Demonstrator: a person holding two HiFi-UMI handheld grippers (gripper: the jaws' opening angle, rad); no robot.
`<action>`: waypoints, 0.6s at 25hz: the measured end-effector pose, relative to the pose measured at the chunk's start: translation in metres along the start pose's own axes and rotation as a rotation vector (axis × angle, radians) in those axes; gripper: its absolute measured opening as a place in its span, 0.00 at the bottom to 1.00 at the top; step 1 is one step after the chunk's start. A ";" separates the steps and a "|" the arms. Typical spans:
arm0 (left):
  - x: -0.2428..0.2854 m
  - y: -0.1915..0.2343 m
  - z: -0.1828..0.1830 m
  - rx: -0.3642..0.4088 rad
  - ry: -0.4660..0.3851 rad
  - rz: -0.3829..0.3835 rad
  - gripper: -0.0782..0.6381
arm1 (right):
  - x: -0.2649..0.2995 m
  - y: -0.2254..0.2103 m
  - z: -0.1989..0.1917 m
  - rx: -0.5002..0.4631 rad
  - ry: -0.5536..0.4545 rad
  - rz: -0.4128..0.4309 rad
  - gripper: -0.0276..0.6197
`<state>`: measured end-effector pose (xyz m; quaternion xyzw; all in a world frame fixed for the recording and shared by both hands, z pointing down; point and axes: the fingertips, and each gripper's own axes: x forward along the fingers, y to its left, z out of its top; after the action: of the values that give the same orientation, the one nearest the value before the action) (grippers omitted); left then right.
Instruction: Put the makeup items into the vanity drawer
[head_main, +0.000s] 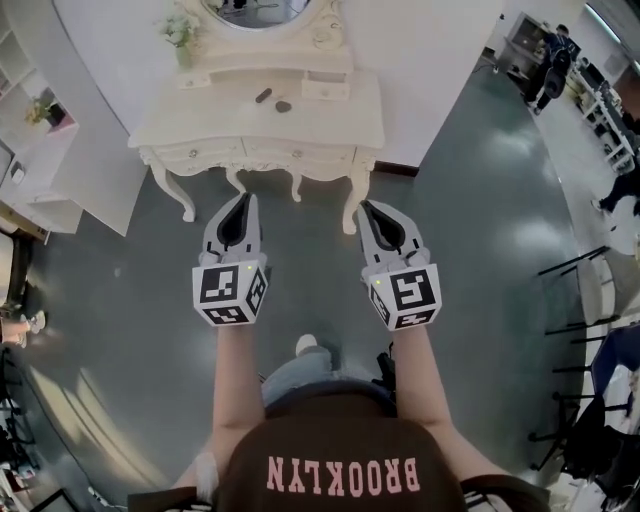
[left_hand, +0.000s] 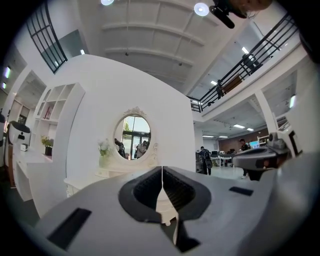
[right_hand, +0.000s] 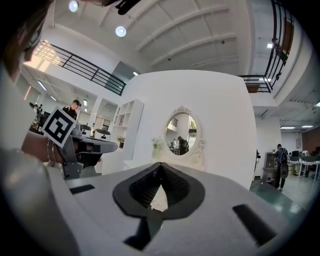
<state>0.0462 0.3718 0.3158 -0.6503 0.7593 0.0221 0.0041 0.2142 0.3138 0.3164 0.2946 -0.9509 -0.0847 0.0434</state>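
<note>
A white vanity table (head_main: 262, 128) with an oval mirror (left_hand: 132, 137) stands against the white wall ahead. Two small dark makeup items lie on its top: a stick-shaped one (head_main: 263, 95) and a rounder one (head_main: 284, 105). The vanity's front drawers (head_main: 294, 153) are closed. My left gripper (head_main: 247, 201) and right gripper (head_main: 365, 208) are held side by side over the grey floor, short of the table, pointing at it. Both are shut with nothing between the jaws, as the left gripper (left_hand: 162, 170) and right gripper (right_hand: 160, 166) show in their own views.
A small white drawer box (head_main: 325, 88) and a flower vase (head_main: 182, 35) sit on the vanity. A white shelf unit (head_main: 40, 150) stands at the left. Black metal racks (head_main: 585, 300) line the right side. People (head_main: 550, 62) stand far back right.
</note>
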 end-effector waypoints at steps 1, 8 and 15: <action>0.008 0.008 -0.001 -0.005 0.003 -0.002 0.12 | 0.011 0.000 0.002 -0.003 0.002 -0.002 0.04; 0.043 0.039 -0.006 -0.018 0.016 -0.022 0.12 | 0.055 -0.004 -0.002 -0.007 0.026 -0.016 0.04; 0.073 0.061 -0.010 -0.014 0.022 -0.020 0.12 | 0.093 -0.022 -0.008 0.010 0.031 -0.037 0.04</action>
<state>-0.0249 0.3090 0.3254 -0.6581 0.7526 0.0204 -0.0085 0.1506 0.2423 0.3229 0.3136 -0.9449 -0.0761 0.0550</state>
